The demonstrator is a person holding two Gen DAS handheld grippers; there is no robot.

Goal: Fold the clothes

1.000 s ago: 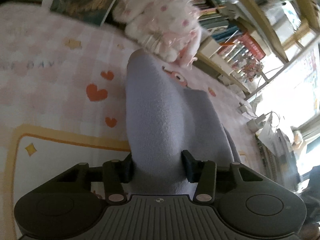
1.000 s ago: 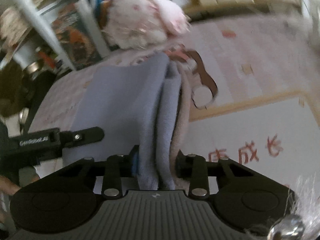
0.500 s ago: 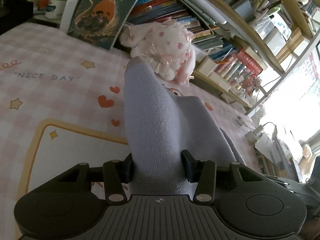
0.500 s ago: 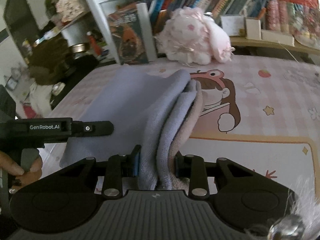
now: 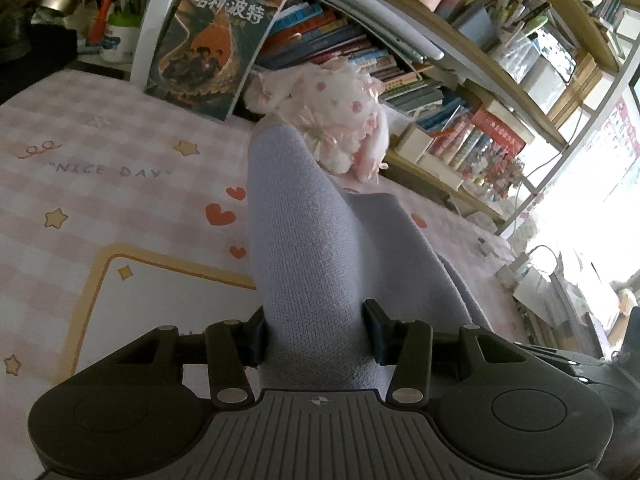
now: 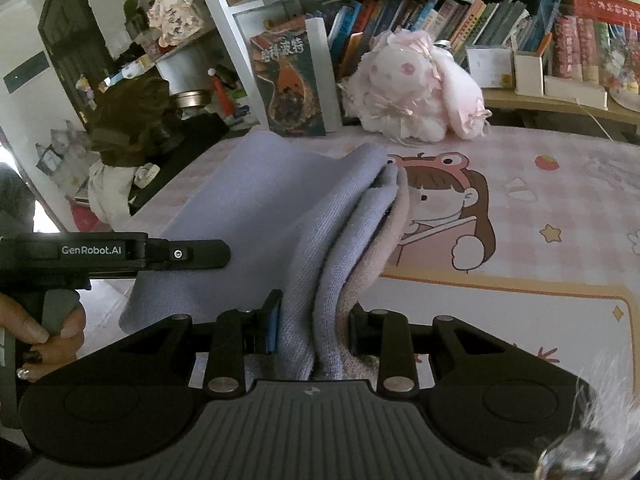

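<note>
A lavender knit garment [image 5: 316,248] is held up over the pink patterned table cover [image 5: 100,184]. My left gripper [image 5: 314,332] is shut on one thick bunched edge of it. My right gripper [image 6: 314,330] is shut on another edge, where several layers [image 6: 344,248] hang folded together, one showing a pinkish side. The cloth spreads leftward in the right wrist view towards the left gripper's body [image 6: 120,250], held by a hand. The fingertips of both grippers are mostly hidden by cloth.
A pink and white plush rabbit [image 6: 412,88] sits at the back of the table before bookshelves [image 6: 440,20]. A large book [image 5: 212,44] leans upright beside it. Clutter and a dark object [image 6: 132,120] lie past the table's left edge.
Both grippers have lifted and tilted up with the garment still held, so the shelves and plush come into clearer view. The cloth now hangs straighter between them.
</note>
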